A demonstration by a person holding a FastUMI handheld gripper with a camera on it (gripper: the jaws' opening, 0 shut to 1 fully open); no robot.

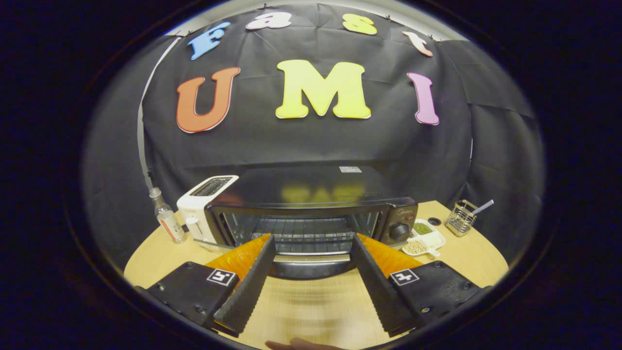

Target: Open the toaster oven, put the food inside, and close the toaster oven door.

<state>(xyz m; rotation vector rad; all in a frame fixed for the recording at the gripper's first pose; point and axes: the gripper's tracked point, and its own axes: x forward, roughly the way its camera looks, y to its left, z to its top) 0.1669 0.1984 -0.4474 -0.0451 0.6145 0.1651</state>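
Hand-held gripper (311,243) spread wide, empty — open toaster oven (311,214) just ahead.

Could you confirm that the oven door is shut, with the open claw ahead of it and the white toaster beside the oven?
Not quite: the oven door is down, open, exposing the rack, as the gripper view shows. The claw is open ahead of it, and the white toaster stands beside the oven.

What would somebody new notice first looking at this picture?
The black toaster oven stands dead ahead on the wooden table, its door folded down and the wire rack exposed. The gripper has its jaws spread wide and empty, framing that opening. A white toaster and small bottle sit beside it.
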